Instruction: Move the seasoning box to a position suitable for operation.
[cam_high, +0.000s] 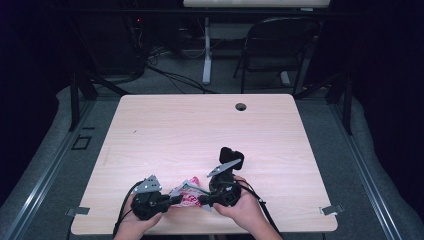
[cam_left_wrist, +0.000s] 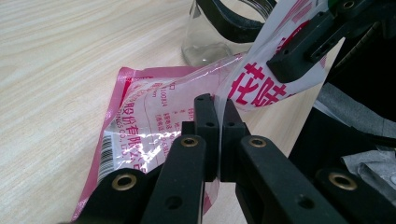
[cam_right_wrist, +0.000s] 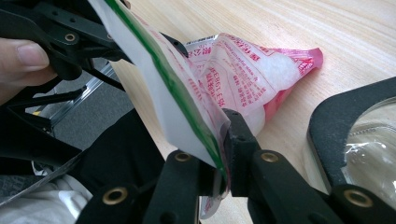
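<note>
Between both tools, left (cam_left_wrist: 217, 105) and right (cam_right_wrist: 223, 122), each clamped on it, hangs the pink packet (cam_high: 187, 194).

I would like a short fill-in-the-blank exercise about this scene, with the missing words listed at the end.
1. Both tongs, left and right, are shut on the same pink and white plastic ____.
2. The bag lies partly on a table made of light ____.
3. Behind the bag stands a clear glass jar with a rim coloured ____.

Missing words: bag; wood; black
</note>
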